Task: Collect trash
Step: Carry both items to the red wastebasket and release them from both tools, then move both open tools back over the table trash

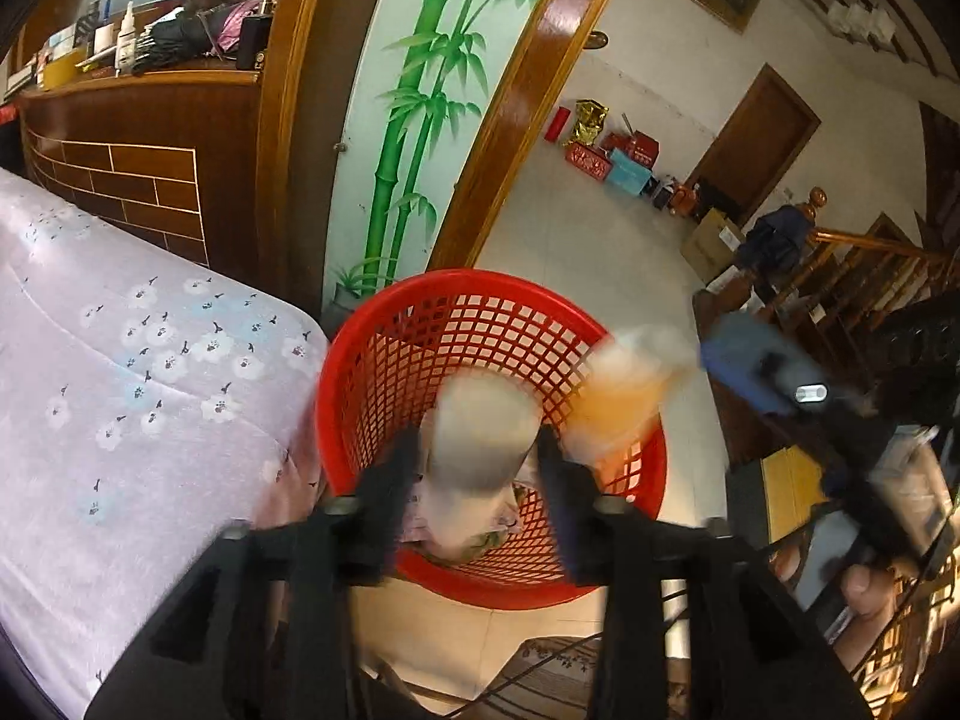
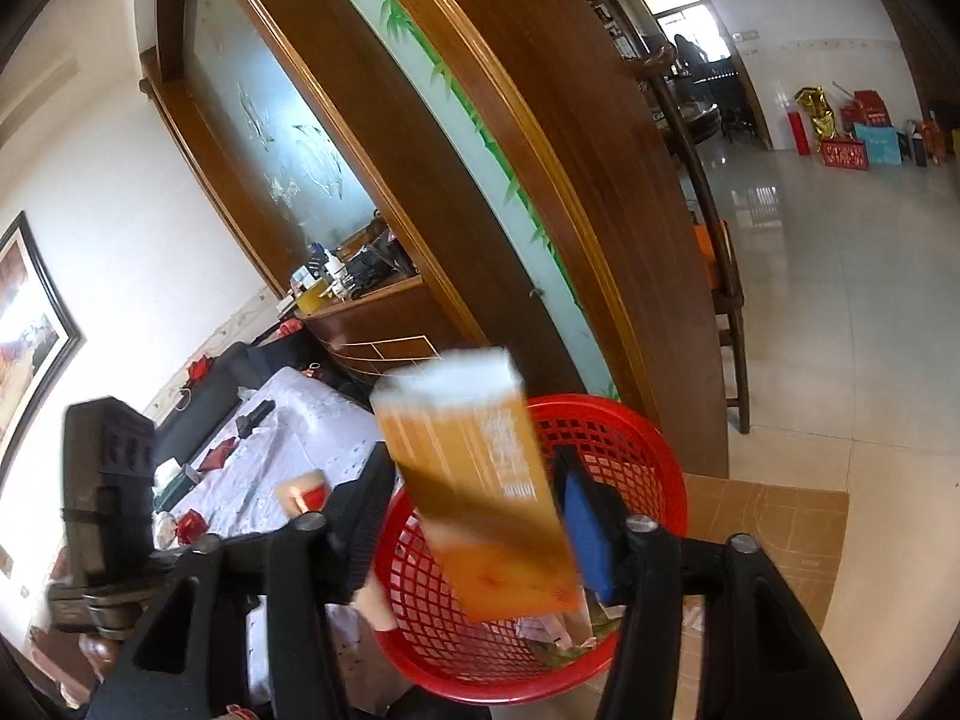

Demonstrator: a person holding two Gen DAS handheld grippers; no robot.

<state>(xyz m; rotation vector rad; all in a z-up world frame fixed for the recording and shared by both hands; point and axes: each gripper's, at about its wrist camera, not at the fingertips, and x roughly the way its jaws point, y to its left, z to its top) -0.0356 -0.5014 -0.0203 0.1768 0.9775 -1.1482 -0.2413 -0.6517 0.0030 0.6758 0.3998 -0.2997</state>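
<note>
A red mesh basket (image 1: 336, 372) (image 2: 672, 468) stands on the floor beside the covered table. My left gripper (image 1: 478, 438) hangs over it, open, with a blurred pale cup-like piece of trash (image 1: 480, 420) loose between its fingers. My right gripper (image 2: 474, 462) is also above the basket and open. A tilted orange and white carton (image 2: 480, 480) (image 1: 624, 396) sits blurred between its fingers, not pinched. One blue pad (image 1: 750, 369) of the right gripper shows in the left wrist view. Crumpled wrappers (image 2: 558, 630) lie at the basket's bottom.
A table with a pale flowered cloth (image 1: 120, 390) borders the basket on the left. Behind it stand a wooden partition with a bamboo painting (image 1: 420, 120) and a cluttered cabinet (image 1: 138, 120). Flat cardboard (image 2: 774, 516) lies on the tiled floor. A wooden chair (image 2: 720, 276) is at the right.
</note>
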